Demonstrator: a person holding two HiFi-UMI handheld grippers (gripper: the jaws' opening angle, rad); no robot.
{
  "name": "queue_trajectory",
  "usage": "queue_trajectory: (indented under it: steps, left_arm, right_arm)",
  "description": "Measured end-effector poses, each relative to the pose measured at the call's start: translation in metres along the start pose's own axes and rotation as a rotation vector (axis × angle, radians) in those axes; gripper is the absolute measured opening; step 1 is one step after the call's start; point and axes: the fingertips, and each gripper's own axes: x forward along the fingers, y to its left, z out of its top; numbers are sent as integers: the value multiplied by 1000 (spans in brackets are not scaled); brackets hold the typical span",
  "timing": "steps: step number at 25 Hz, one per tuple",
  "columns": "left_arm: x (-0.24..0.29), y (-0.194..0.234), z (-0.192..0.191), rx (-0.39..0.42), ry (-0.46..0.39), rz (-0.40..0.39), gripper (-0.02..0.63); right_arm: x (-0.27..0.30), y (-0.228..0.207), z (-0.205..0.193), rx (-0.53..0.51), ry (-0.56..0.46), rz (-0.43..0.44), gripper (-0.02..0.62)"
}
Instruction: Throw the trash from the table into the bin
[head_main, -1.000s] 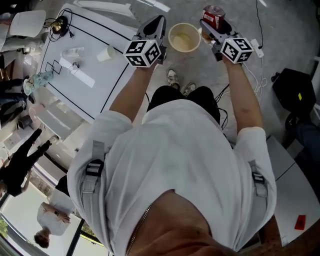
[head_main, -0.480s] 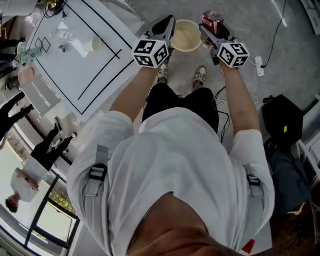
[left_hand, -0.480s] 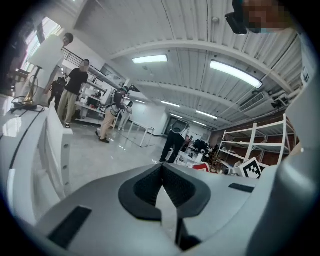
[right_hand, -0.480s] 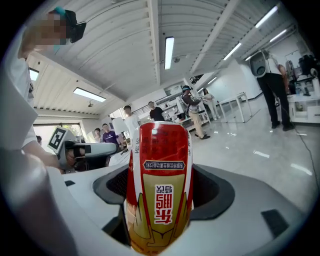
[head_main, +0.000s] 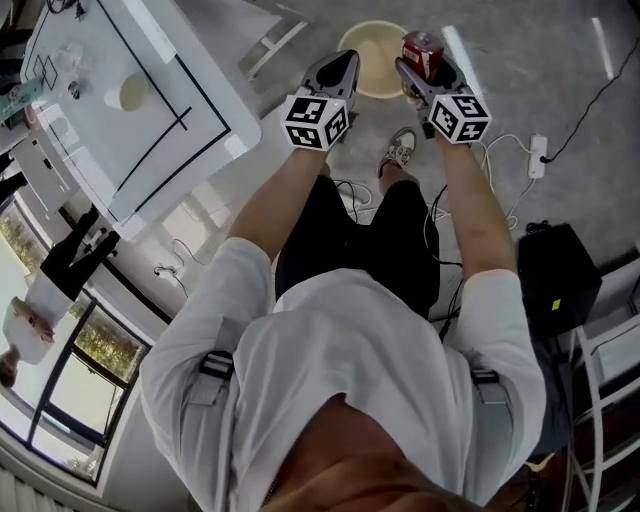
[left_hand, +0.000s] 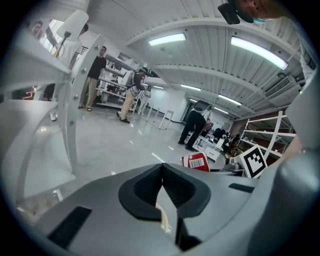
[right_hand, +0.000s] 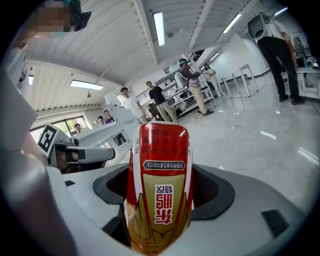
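A red can (right_hand: 159, 190) hung by the bin (head_main: 378, 62) rim, bare floor (head_main: 520, 60) around.
The right gripper (head_main: 424, 68) clamped the Chinese-lettered can; the left gripper (left_hand: 162, 172) had its jaws together.

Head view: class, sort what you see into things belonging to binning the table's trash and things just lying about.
Job in hand:
red can, held in the jaws of the right gripper; bin on the floor; paper cup on the table.

Lying about:
power strip; black bag.
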Motion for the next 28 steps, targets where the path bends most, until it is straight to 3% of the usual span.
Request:
queue_trajectory:
  steps: [10, 15, 22, 28]
  left_arm:
    - [68, 99, -139, -24, 78, 78, 11]
    - [83, 130, -184, -31, 115, 106, 11]
    - [91, 145, -207, -29, 140, 114, 11]
    - [86, 120, -180, -25, 134, 107, 11]
  right_arm:
    - [111, -74, -161, -18, 165, -5, 345]
    - [142, -103, -216, -40, 256, -52, 345]
    - [147, -114, -234, -58, 285, -77, 347]
    - [110, -102, -187, -33, 220, -76, 345]
